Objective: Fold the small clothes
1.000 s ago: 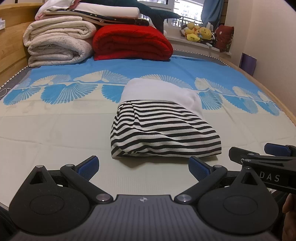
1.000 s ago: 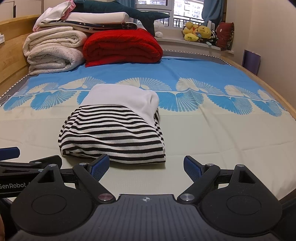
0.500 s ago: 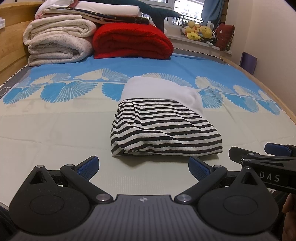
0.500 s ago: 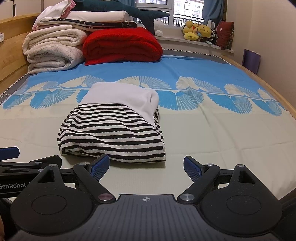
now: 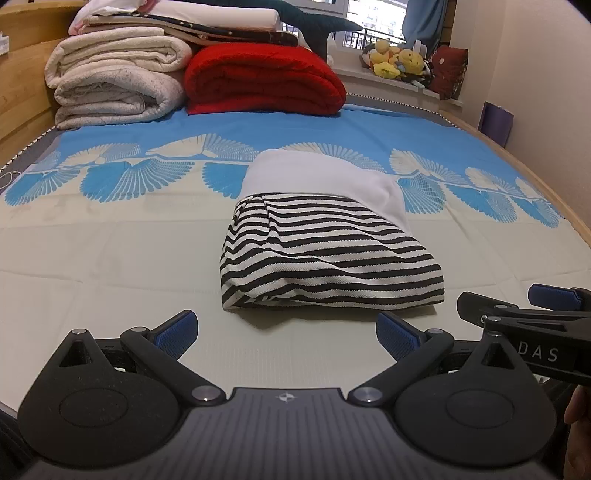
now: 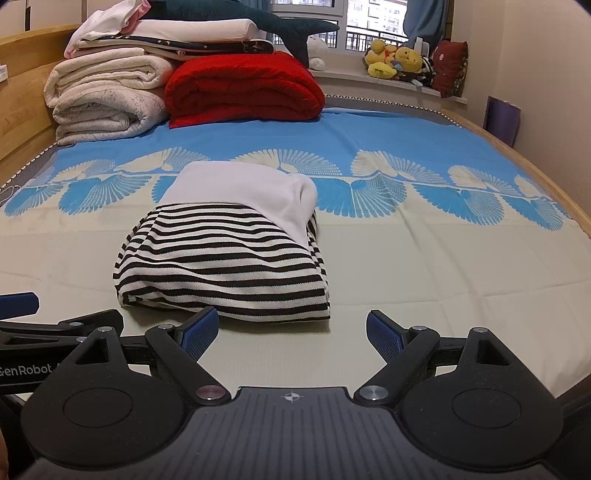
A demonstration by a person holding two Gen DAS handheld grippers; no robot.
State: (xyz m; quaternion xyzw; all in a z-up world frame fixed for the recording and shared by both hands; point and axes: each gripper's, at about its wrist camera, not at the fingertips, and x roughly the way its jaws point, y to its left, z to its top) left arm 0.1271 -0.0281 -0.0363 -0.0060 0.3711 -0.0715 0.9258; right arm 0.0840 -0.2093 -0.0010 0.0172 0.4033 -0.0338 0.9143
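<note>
we note a bed (image 6: 424, 266) with a blue fan-print sheet, a wooden headboard (image 6: 22, 92) at left, a window (image 6: 332, 18) with a blue curtain (image 6: 424, 18) behind, and a cream wall (image 6: 546, 74) at right.

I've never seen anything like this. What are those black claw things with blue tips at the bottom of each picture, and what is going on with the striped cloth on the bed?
There is no robot here. A person holds a pair of hand-held tongs in each hand, and each pair carries a wide-angle camera that looks forward along its two fingers. One picture comes from the left tongs, the other from the right tongs. The blue tips are their gripping pads. Both pairs stand open and hold nothing.

On the bed sheet lies a folded striped garment with a white part at its far end. The left pair faces it nearly head-on; the right pair sits off to its right. At the head of the bed sit a folded red blanket and cream blankets, and soft toys line the windowsill.
</note>
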